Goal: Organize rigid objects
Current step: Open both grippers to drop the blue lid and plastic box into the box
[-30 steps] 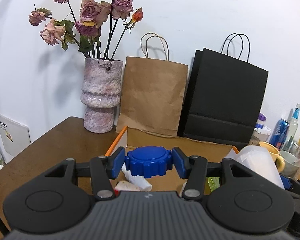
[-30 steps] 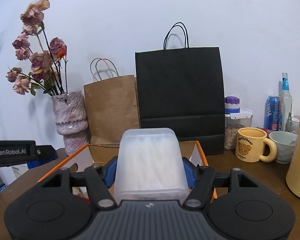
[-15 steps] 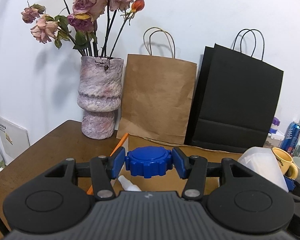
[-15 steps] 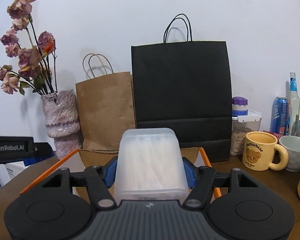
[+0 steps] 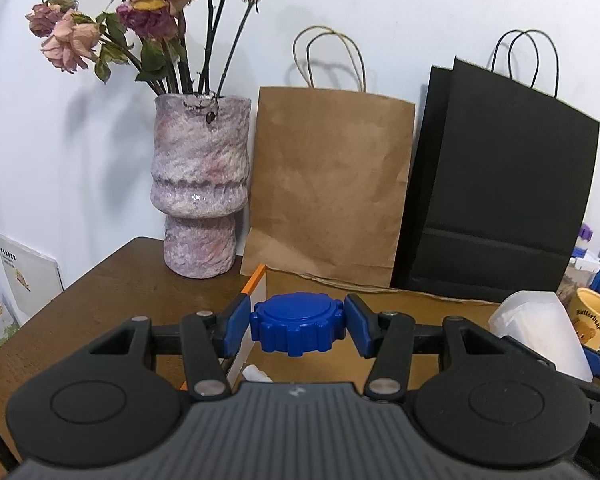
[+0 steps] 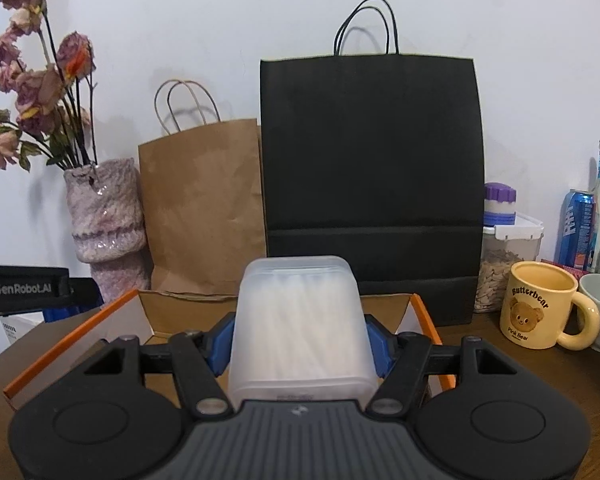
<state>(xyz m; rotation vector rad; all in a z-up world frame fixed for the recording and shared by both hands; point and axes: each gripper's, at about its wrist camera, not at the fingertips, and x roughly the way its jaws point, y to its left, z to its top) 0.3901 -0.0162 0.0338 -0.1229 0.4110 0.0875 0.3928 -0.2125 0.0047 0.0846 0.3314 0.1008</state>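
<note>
Behind a brown table (image 5: 112, 292) stands a white wall. At the left view's lower centre, the left gripper (image 5: 298, 330) pinches a blue cap (image 5: 298, 328) over an orange-edged box (image 6: 72, 330). At the right view's centre, the right gripper (image 6: 298, 344) clamps a frosted tub (image 6: 298, 320) above that box.

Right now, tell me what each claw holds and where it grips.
Left claw: blue ridged cap, by its rim. Right claw: frosted plastic box, by its two sides.
</note>
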